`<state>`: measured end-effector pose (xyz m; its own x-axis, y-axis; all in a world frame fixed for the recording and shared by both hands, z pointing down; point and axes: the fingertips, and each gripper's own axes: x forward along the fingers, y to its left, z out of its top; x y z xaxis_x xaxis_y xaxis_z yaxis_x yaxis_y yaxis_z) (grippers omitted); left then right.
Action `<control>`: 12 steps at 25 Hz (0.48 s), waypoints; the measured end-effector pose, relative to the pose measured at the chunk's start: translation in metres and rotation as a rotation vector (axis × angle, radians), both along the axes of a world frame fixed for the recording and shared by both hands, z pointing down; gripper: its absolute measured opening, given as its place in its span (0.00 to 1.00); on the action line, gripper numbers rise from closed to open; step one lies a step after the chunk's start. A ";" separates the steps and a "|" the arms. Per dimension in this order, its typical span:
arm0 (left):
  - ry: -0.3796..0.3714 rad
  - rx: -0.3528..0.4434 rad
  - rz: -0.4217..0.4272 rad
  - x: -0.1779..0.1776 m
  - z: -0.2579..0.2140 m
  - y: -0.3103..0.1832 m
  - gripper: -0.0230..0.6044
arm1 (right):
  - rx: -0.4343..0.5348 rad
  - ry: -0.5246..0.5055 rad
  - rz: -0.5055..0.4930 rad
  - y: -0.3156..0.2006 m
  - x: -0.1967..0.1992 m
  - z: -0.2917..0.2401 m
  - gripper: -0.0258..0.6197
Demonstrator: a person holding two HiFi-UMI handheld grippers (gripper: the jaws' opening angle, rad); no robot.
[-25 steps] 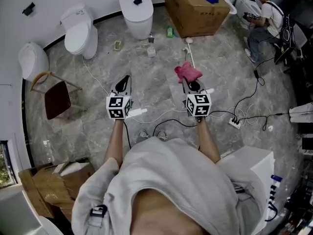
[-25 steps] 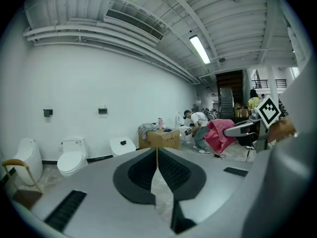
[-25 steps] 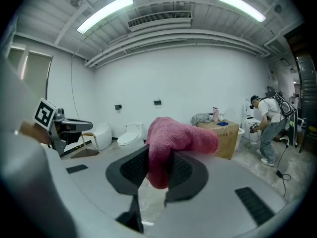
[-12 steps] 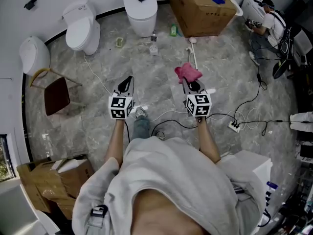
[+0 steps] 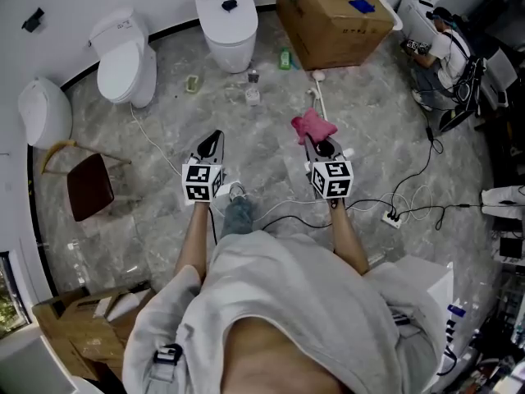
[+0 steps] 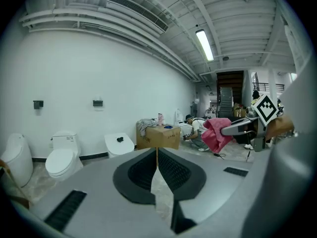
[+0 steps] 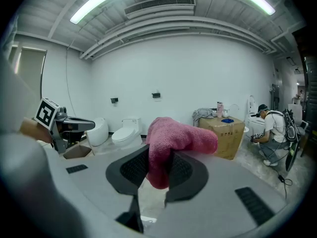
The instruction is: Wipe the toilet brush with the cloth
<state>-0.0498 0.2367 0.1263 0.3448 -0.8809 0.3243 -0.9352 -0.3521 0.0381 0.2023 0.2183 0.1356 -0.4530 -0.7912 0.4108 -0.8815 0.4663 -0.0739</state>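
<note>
- Since 1 s ago the person has stepped forward. A jeans leg and shoe (image 5: 238, 209) now show between the arms, and the floor clutter has slid a bit left. Both tongs sit about where they were.
- The right tongs (image 5: 321, 144) are clamped on the pink fluffy cloth (image 5: 313, 125). The left tongs (image 6: 157, 155) are pressed together with nothing in them.
- The white long-handled toilet brush (image 5: 317, 79) lies on the grey marble floor (image 5: 148, 212), just beyond the cloth.
- My guess is it's light, stiff plastic and kinda slick, so it'll skid or roll if wiped loose. I'd pinch it mid-handle with the left tongs. I can't tell which end has the bristles.
- There's open floor beside the brush. The brown cardboard box (image 5: 332, 23) and small bottles (image 5: 252, 94) are near its far end, and cables (image 5: 279, 202) trail by the feet.
</note>
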 end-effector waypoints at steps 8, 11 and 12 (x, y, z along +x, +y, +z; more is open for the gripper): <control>0.058 -0.001 0.038 -0.054 -0.004 -0.097 0.08 | 0.022 0.046 0.038 -0.089 -0.056 -0.021 0.19; 0.067 -0.005 0.067 -0.067 -0.002 -0.132 0.08 | 0.024 0.065 0.044 -0.113 -0.076 -0.022 0.19; 0.071 -0.005 0.078 -0.069 -0.002 -0.143 0.08 | 0.024 0.071 0.049 -0.120 -0.080 -0.022 0.19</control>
